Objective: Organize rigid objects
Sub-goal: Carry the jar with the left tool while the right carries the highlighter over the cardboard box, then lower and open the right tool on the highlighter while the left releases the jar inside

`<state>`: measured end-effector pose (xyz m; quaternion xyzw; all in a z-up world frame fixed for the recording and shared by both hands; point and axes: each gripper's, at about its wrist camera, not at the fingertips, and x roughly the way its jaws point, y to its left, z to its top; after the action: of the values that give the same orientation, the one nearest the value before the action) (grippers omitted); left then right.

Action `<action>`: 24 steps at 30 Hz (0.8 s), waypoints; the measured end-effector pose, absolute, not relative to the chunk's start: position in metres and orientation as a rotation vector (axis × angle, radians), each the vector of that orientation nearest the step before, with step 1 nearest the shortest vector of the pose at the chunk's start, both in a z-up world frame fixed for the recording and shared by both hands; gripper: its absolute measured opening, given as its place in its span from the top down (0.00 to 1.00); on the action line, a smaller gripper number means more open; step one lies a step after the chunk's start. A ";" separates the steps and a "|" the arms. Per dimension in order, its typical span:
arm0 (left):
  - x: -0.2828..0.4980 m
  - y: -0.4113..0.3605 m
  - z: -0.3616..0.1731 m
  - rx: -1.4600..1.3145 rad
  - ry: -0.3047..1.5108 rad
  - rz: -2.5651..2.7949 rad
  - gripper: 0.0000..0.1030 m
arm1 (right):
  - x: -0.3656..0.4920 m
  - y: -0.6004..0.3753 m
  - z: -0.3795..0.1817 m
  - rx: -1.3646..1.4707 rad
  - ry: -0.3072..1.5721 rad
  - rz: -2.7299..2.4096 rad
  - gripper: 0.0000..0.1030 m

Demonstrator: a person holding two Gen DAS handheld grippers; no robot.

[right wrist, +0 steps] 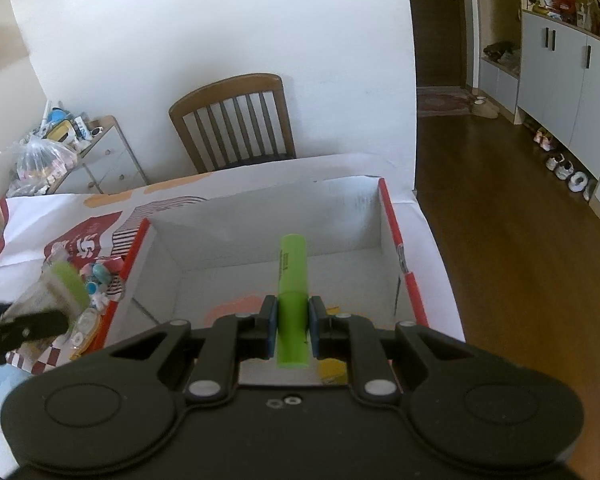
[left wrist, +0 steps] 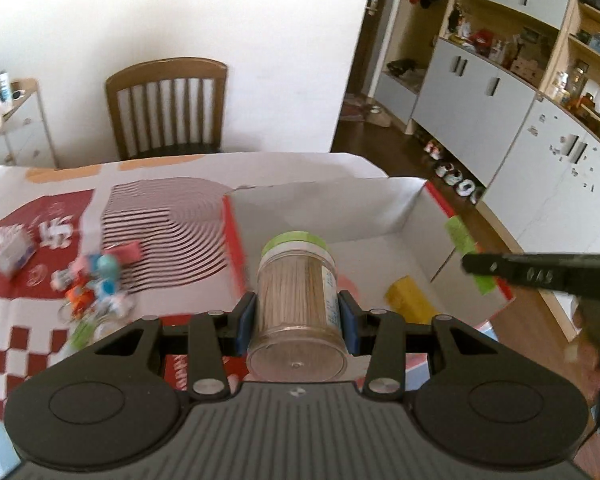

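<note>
The toothpick jar (left wrist: 296, 304) is clenched in the left tongs (left wrist: 296, 320) at the box's (right wrist: 392, 220) left rim; the right tongs (right wrist: 293, 326) grasp a green highlighter (right wrist: 293, 300) above its open inside.

Black left gripper (left wrist: 296, 322) (silver screws), blue-padded fingers (left wrist: 245, 322).

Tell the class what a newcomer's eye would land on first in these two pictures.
First, the clear jar of toothpicks with its green lid, clamped in the left claw above the white box. Next, the bright green highlighter gripped in the right claw over the same box, with the yellow block lying inside it.
</note>
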<state>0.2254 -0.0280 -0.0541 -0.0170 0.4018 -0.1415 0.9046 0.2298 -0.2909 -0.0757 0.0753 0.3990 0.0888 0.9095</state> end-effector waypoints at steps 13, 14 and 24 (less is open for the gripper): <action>0.307 -0.096 -0.104 0.109 0.904 -0.278 0.60 | 0.259 -0.275 -0.121 0.080 0.963 0.236 0.86; 0.312 -0.100 -0.109 0.121 0.913 -0.273 0.59 | 0.262 -0.273 -0.123 0.073 0.972 0.241 0.86; 0.341 -0.116 -0.145 0.154 1.006 -0.264 0.59 | 0.276 -0.256 -0.140 0.000 1.046 0.304 0.86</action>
<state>0.3406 -0.1157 -0.1450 0.0737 0.4801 -0.1262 0.8650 0.2760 -0.2562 -0.1404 -0.0002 0.4977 0.1446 0.8552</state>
